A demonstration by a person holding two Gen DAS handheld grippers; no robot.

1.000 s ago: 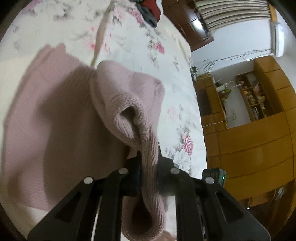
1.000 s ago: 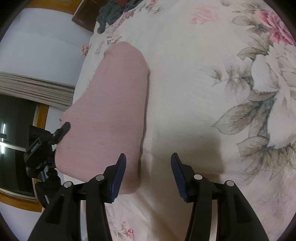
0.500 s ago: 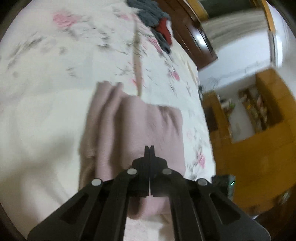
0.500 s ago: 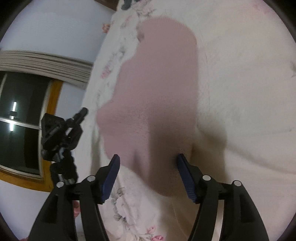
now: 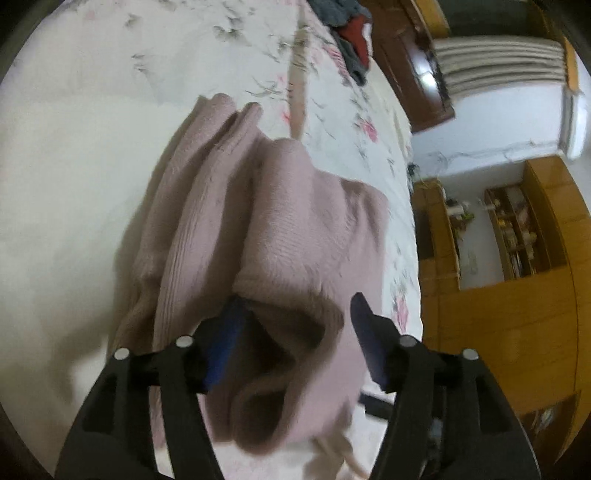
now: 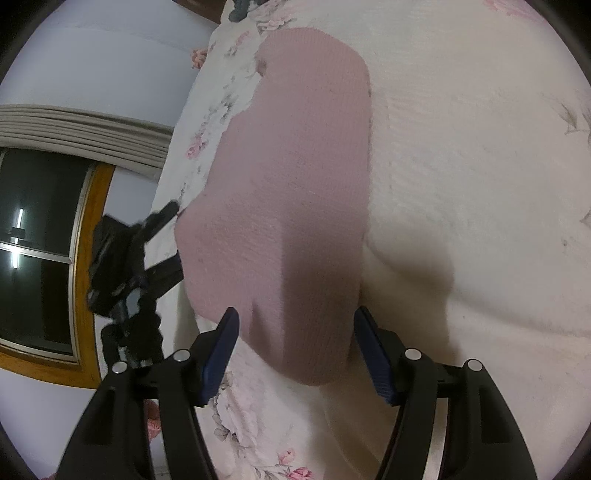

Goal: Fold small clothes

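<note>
Both claws stand spread wide over the same garment. Between the blue pads of the left gripper (image 5: 291, 314) sits a bunched, rolled edge of the pink knit sweater (image 5: 266, 229), its folds loose and gripped by neither finger (the cloth near the pads is blurred, so contact with the left pad is unclear). From there the sweater runs away in long ridges across the floral bedspread (image 5: 92, 147). Farther off, a dark and red heap of clothes (image 5: 351, 22) lies at the far end of the bed, and wooden shelves (image 5: 517, 229) line the wall to the right.

In its own view, the right gripper (image 6: 295, 325) straddles the smooth, folded end of the sweater, which lies flat on the bedspread. Beside the bed's left edge stands a black camera mount (image 6: 125, 266) before a dark window (image 6: 33, 258).
</note>
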